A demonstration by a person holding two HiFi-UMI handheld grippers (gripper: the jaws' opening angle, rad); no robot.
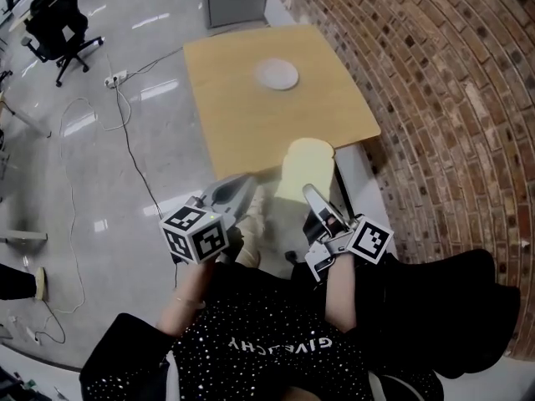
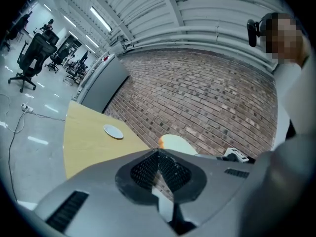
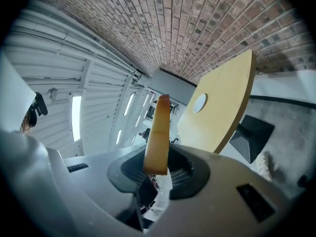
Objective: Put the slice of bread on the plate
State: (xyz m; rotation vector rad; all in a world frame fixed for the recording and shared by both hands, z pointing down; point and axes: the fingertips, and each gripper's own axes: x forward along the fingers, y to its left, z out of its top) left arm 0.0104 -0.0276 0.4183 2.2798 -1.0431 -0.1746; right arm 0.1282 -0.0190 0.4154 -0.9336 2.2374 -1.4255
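You have two grippers, a left gripper (image 1: 241, 186) and a right gripper (image 1: 308, 192). There is one slice (image 1: 306, 164) of bread, one plate (image 1: 276, 74) and one table (image 1: 242, 115). On the floor, far left, you see one clear chair (image 1: 57, 25) and one power strip (image 1: 115, 78); farther chairs are too small to count.

We see pale yellow bread (image 1: 307, 167) with a golden-brown crust, a white plate (image 1: 277, 74), a light tan surface (image 1: 242, 115), a red-brown brick wall (image 1: 435, 82) and a glossy grey floor (image 1: 100, 157).
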